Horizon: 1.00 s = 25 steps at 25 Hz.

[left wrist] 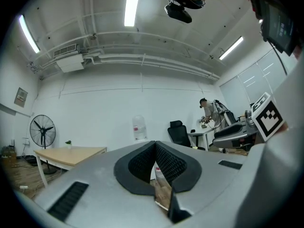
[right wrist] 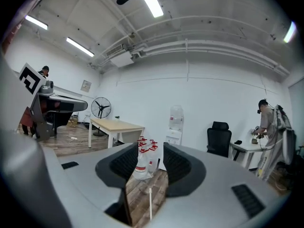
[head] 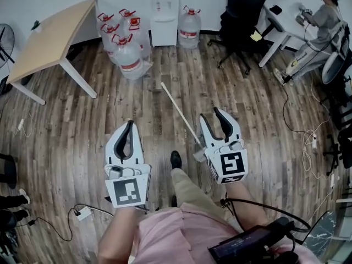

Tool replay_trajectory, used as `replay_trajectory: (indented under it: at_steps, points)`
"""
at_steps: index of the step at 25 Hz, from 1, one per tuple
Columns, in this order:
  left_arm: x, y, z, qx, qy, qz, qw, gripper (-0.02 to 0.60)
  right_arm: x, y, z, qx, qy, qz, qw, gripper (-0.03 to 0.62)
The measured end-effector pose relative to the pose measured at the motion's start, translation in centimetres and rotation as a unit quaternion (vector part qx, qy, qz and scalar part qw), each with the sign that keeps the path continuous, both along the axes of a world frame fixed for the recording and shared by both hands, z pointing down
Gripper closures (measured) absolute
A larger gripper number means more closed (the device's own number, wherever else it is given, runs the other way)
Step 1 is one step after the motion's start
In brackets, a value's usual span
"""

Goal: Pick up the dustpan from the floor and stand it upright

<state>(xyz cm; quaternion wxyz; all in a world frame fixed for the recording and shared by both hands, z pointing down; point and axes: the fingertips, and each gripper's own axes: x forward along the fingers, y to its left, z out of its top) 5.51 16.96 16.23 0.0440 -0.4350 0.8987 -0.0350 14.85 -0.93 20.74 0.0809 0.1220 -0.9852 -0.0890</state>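
Dustpan handle [head: 179, 113]: slim, white, straight

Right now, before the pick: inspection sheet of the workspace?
Surface: wood plank floor.
Job's things: dustpan handle lies flat on the floor; its pan is mostly hidden behind the right gripper.
Clutter: water bottles grouped on the floor by the table.
Grippers: left gripper shut, empty; right gripper open, empty, over the handle's near end.
Cables: cable with adapter at lower left; loose cables at right.
Surroundings: table, water dispenser, office chair, person at a desk.
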Motion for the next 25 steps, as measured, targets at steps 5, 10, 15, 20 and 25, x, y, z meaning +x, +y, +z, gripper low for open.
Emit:
replay_trajectory:
  at_steps: [5,10,15,20,25]
  points:
    - [-6.6,-4.9,0.9,-0.005,0.017,0.002,0.9998,0.569,-7.0,-4.5,1.1,-0.007,0.016,-0.009,1.000,0.430]
    - [-12.9,-10.4,1.1,-0.015,0.020,0.004,0.9997,0.569,-14.0,-9.7,1.4,-0.012,0.017,-0.016,1.000,0.433]
    - [-17.3,-14.1,-0.2,-0.019,0.010,-0.003,0.9998,0.569,-19.3,-13.6,0.2,-0.014,0.003,-0.026,1.000,0.439]
    - [-20.9,-14.7,-1.4,-0.018,-0.012,-0.023,0.9995,0.569,-23.3,-15.5,-1.8,-0.003,-0.020,-0.038,0.999,0.444]
    - [-23.3,-14.8,-1.3,-0.016,-0.016,-0.039,0.9990,0.569,-26.4,-16.6,-2.7,0.005,-0.028,-0.047,0.998,0.444]
